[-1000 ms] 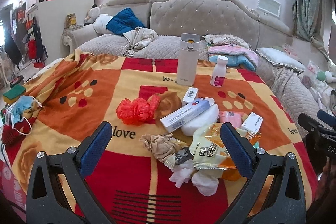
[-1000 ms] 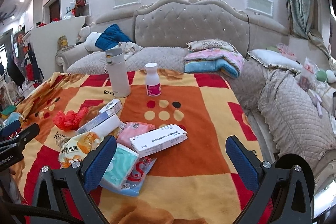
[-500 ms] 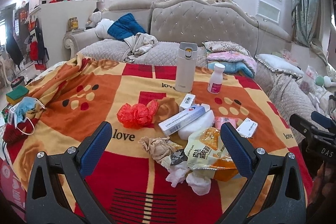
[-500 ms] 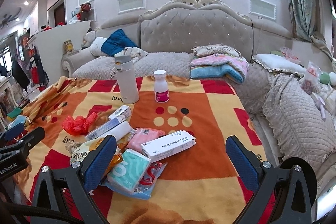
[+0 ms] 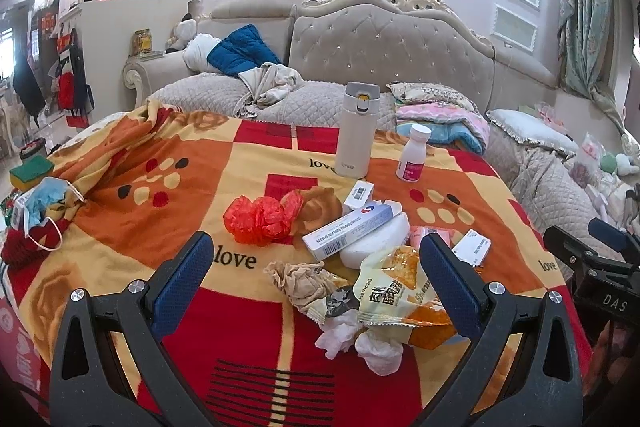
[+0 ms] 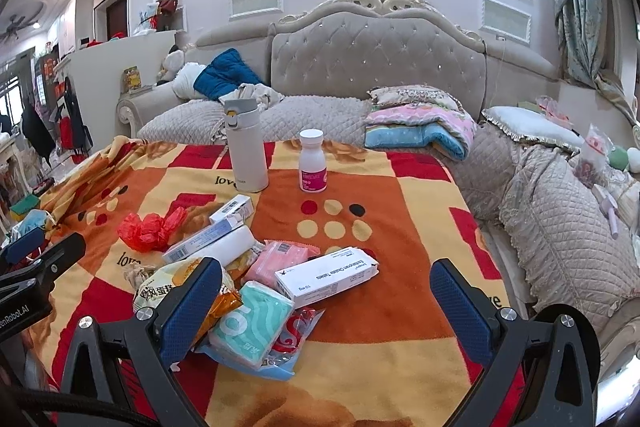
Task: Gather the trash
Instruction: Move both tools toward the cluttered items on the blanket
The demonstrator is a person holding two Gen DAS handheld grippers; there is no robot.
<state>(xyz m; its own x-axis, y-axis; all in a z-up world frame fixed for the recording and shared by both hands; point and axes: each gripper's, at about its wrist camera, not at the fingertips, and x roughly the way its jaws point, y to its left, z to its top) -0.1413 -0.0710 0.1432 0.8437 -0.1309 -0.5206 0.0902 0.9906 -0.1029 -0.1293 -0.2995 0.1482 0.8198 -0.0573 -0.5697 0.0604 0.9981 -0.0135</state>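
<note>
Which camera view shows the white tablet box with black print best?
The right wrist view: the white tablet box lies whole, its print facing the camera. In the left wrist view only one end shows, beyond the left gripper's finger.

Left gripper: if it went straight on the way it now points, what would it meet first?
Likely the crumpled beige wrapper lying between the open left gripper fingers, with the yellow snack bag beside it. Depth is unclear.

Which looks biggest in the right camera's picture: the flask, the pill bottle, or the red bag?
1. Flask, clearly the largest.
2. Red bag.
3. Pill bottle.
The bag and bottle look close in size, and the bag lies nearer, so their order is unsure.
</note>
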